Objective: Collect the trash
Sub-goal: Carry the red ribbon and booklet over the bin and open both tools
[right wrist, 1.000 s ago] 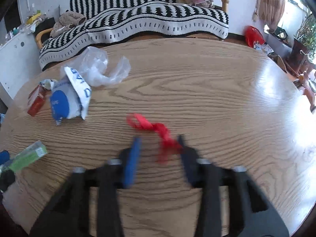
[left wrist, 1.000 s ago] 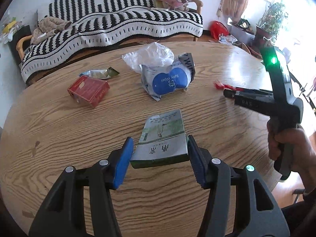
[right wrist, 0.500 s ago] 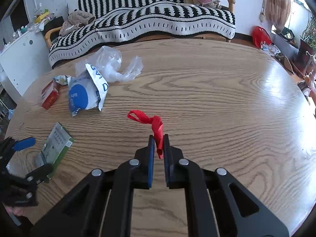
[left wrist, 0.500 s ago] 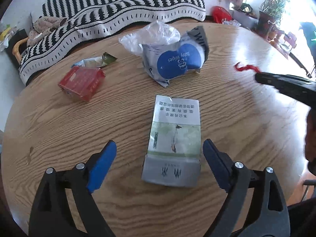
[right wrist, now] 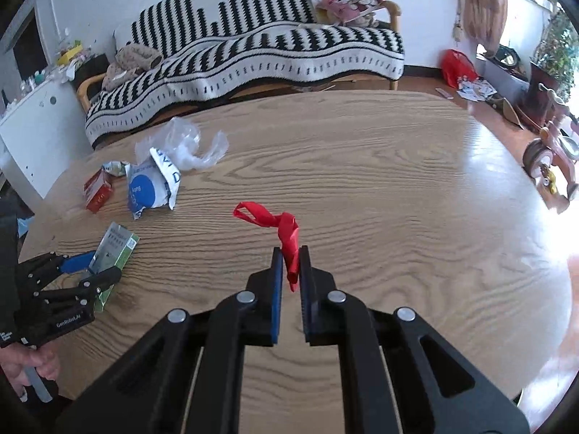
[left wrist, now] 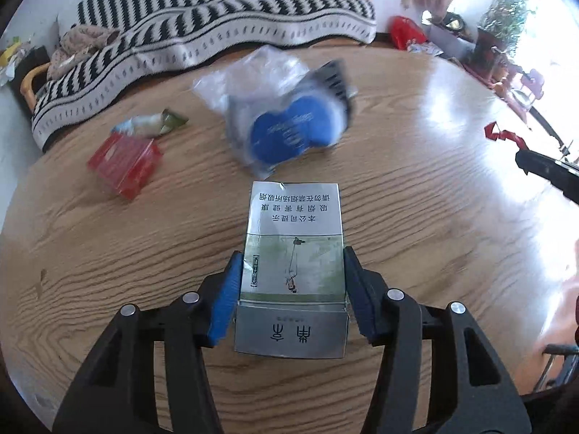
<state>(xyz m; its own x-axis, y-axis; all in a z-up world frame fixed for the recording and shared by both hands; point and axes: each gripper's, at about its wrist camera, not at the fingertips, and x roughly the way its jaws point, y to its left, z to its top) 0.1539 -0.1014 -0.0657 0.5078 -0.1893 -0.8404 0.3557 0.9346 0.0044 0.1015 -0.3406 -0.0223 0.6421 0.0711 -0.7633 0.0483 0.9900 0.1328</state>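
Observation:
A grey and green cigarette pack (left wrist: pixel 295 217) lies flat on the round wooden table (left wrist: pixel 416 217). My left gripper (left wrist: pixel 293 255) is closing on it, and its blue pads (left wrist: pixel 226 296) press the pack's two long sides. The right wrist view shows the same grip (right wrist: pixel 97 266) and pack (right wrist: pixel 117 240) at the lower left, with a hand on the handle. My right gripper (right wrist: pixel 290 253) is shut on a red ribbon (right wrist: pixel 267 217), whose loop hangs free above the table. That ribbon (left wrist: pixel 501 133) and the gripper's tip (left wrist: pixel 521 161) also show at the right edge of the left wrist view.
Beyond the pack lie a blue and white baby wipes packet (left wrist: pixel 293 133), a clear plastic bag (left wrist: pixel 260 68), a red box (left wrist: pixel 125 164) and a small wrapper (left wrist: pixel 152 124). A sofa with a striped blanket (right wrist: pixel 253 54) stands behind the table. A tricycle (right wrist: pixel 550 159) is on the floor at right.
The left gripper opened wide over the pack lying on the table, then closed on its sides again. The right gripper shut on the red ribbon and lifted it off the table.

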